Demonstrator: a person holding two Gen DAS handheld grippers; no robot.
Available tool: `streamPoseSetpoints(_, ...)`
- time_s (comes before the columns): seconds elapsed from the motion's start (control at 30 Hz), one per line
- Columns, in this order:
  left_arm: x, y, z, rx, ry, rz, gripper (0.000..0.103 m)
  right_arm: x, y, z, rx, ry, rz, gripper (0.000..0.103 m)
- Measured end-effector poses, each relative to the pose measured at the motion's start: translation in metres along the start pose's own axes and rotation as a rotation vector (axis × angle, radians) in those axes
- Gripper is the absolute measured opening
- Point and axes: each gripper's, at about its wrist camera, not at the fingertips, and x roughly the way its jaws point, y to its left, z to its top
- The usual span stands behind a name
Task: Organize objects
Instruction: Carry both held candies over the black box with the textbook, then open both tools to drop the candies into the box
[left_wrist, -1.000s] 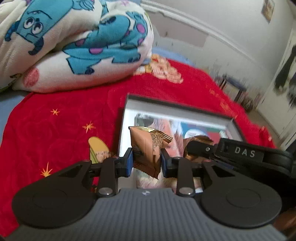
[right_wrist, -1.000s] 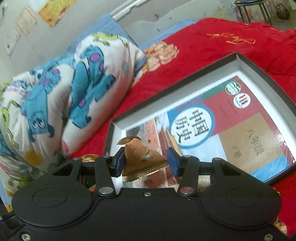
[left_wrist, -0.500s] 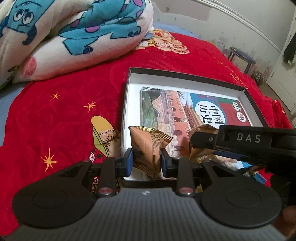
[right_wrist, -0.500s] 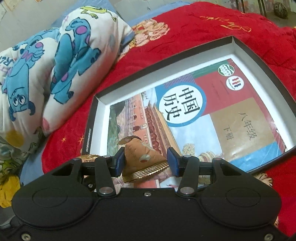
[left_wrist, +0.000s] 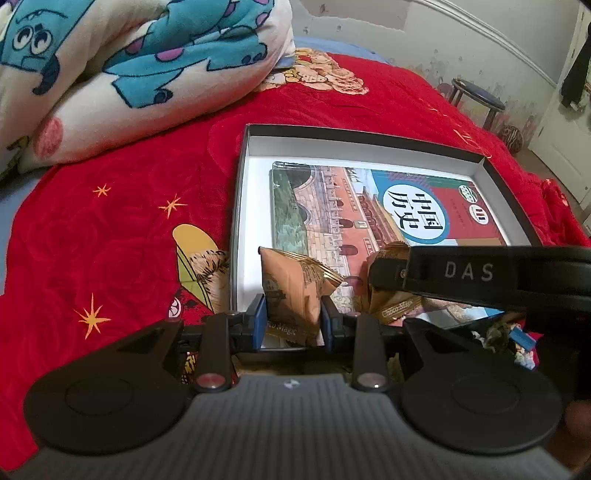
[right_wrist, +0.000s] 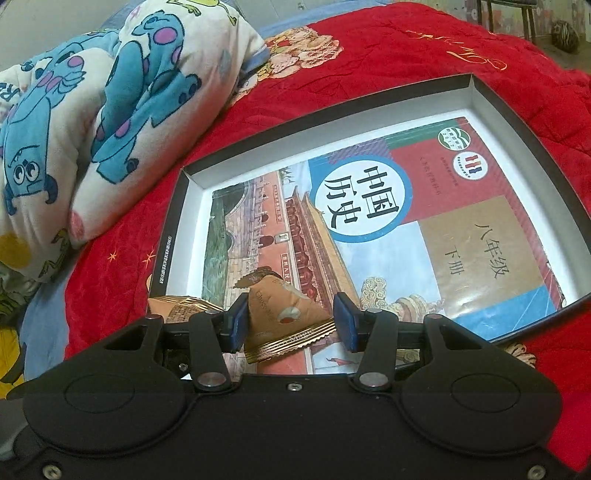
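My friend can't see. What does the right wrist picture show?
The right gripper pinches a gold-brown snack packet over a shallow dark box holding a history textbook. The box sits on a red bedspread beside a folded cartoon-monster blanket.

Here's the bed (left_wrist: 110, 236), spread with a red quilt (right_wrist: 388, 62) dotted with small orange stars and cartoon prints. At its far side a folded cream blanket (left_wrist: 140, 74) with blue monsters lies right on the red. Nearer, a shallow dark-rimmed box (right_wrist: 524, 122) with a white inside sits flat on the quilt, just beside that blanket but apart from it. A strip of blue sheet (right_wrist: 40, 325) shows past the quilt's edge.
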Motion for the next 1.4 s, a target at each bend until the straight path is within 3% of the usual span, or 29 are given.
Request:
streamPoseSetpoints(0.37, 0.001, -0.002, -0.001, 0.006, -0.002, 0.005, 0.037, 0.0, -0.003, 0.0, 0.011, 0.0, 0.018, 0.047)
streamPoseSetpoints(0.5, 0.0, -0.002, -0.001, 0.002, 0.001, 0.0, 0.05, 0.0, -0.003, 0.001, 0.009, 0.003, 0.02, 0.047)
streamPoseSetpoints(0.73, -0.002, -0.005, 0.001, 0.019, 0.005, -0.004, 0.056, 0.001, -0.003, 0.001, 0.009, 0.002, 0.017, 0.049)
streamPoseSetpoints(0.83, -0.005, -0.005, 0.002, 0.029, 0.006, -0.02, 0.064, 0.0, -0.002, 0.001, 0.01, 0.006, 0.023, 0.05)
streamPoseSetpoints(1.0, -0.024, -0.004, 0.005, 0.09, -0.015, -0.064, 0.078, -0.011, 0.005, 0.003, -0.005, -0.022, 0.067, 0.077)
streamPoseSetpoints(1.27, -0.066, 0.026, 0.016, 0.039, -0.092, -0.147, 0.082, -0.056, 0.017, 0.008, -0.04, -0.101, 0.051, 0.083)
streamPoseSetpoints(1.4, -0.081, 0.027, 0.014, 0.105, -0.086, -0.218, 0.084, -0.085, 0.015, 0.004, -0.006, -0.165, 0.039, 0.085)
